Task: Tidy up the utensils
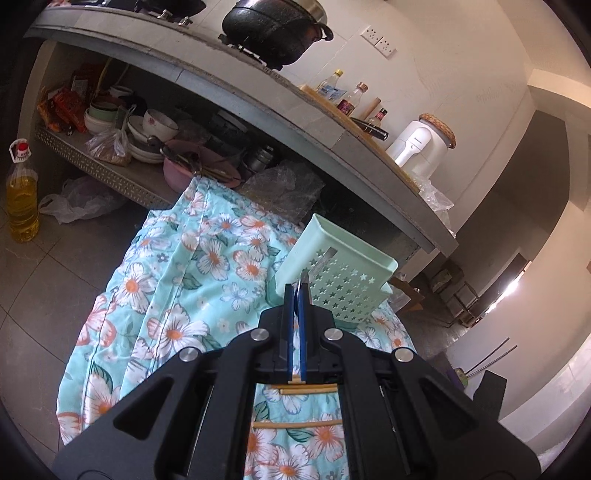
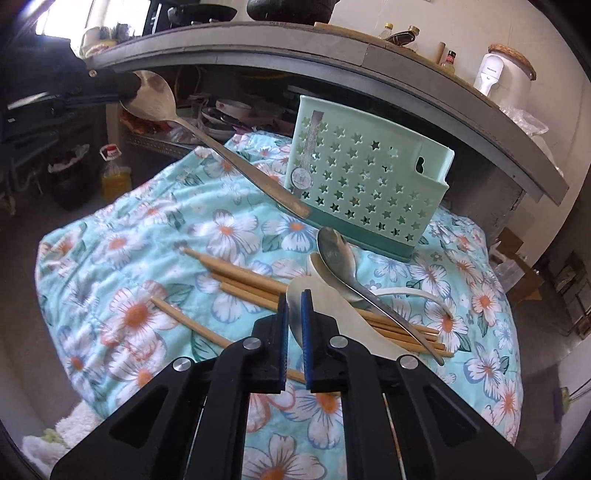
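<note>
A mint-green basket with star-shaped holes stands upright at the far side of the floral cloth; it also shows in the left wrist view as the basket. My left gripper is shut on a large metal spoon, gripped at its bowl and held in the air, its handle slanting down toward the basket. My right gripper is shut on a cream flat paddle. Under it lie several bamboo chopsticks, a white spoon and a smaller metal spoon.
A grey stone counter overhangs the cloth, carrying a black pot, bottles and a white appliance. The shelf below it holds bowls. An oil bottle stands on the tiled floor at the left.
</note>
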Motion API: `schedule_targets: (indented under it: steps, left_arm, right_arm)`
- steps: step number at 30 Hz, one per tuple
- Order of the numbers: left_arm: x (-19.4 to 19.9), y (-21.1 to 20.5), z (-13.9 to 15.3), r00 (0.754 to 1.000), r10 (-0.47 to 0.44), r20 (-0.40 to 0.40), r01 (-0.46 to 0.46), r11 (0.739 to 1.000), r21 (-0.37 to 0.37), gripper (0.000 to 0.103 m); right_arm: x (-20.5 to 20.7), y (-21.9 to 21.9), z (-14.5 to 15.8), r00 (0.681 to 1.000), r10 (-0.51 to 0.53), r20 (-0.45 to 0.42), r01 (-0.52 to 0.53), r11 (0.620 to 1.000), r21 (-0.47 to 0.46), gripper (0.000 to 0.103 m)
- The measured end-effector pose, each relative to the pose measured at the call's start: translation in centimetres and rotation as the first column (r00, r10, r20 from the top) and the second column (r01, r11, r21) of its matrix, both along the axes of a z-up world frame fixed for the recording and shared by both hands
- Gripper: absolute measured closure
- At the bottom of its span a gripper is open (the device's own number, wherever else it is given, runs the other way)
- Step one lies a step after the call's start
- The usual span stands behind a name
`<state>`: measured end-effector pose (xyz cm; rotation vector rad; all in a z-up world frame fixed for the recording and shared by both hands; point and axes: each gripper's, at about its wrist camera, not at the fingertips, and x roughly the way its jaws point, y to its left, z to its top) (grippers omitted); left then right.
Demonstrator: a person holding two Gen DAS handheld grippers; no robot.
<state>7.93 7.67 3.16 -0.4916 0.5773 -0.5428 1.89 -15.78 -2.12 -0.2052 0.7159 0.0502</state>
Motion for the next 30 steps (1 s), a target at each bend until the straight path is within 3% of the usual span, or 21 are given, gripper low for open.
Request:
schedule_targets:
  steps: [4,10,14,17,23,27,30]
  left_arm:
    - [1.0,-1.1,2.9,0.995,0.001,0.096,-0.002,1.0,0.012,0.102]
    - [3.0,-3.3,7.8,0.966,0.01,0.258,-0.026,0.998,0.06,0.102]
    - [4.4,-5.6,10.4,0.939,0.003,0.344,-0.056,0.988,0.143,0.103]
    - [5.5,-7.6,11.4,0.92,-0.002,0.391,-0.099,0.966,0.239,0.103]
    - [6.7,-11.5,11.4,0.873,-0.037,0.486,-0.191,0.891,0.411,0.103]
    - [8.6,-13.7,10.1,0.889,-0.073,0.453,-0.188,0.842,0.505,0.103]
    - [10.5,-14.4,8.5,0.917,-0.075,0.391,-0.157,0.834,0.529,0.102]
  right_arm:
    - [-0.7,-1.5,3.2,0.998,0.042,0.039,-0.047,0.992,0.12,0.099]
    - [-0.6,-4.8,6.7,0.995,0.041,0.086,-0.063,0.96,0.271,0.101]
    - [-0.5,-7.2,8.4,0.993,0.027,0.117,-0.067,0.933,0.355,0.101]
    - [-0.8,-8.8,9.7,0.988,0.021,0.152,-0.082,0.91,0.407,0.101]
    - [-1.0,-10.9,11.0,0.981,0.015,0.192,-0.103,0.882,0.459,0.101]
    - [-1.1,-11.9,11.1,0.981,0.018,0.192,-0.113,0.86,0.498,0.101]
    - [-1.2,-12.8,11.3,0.98,0.019,0.2,-0.124,0.84,0.529,0.101]
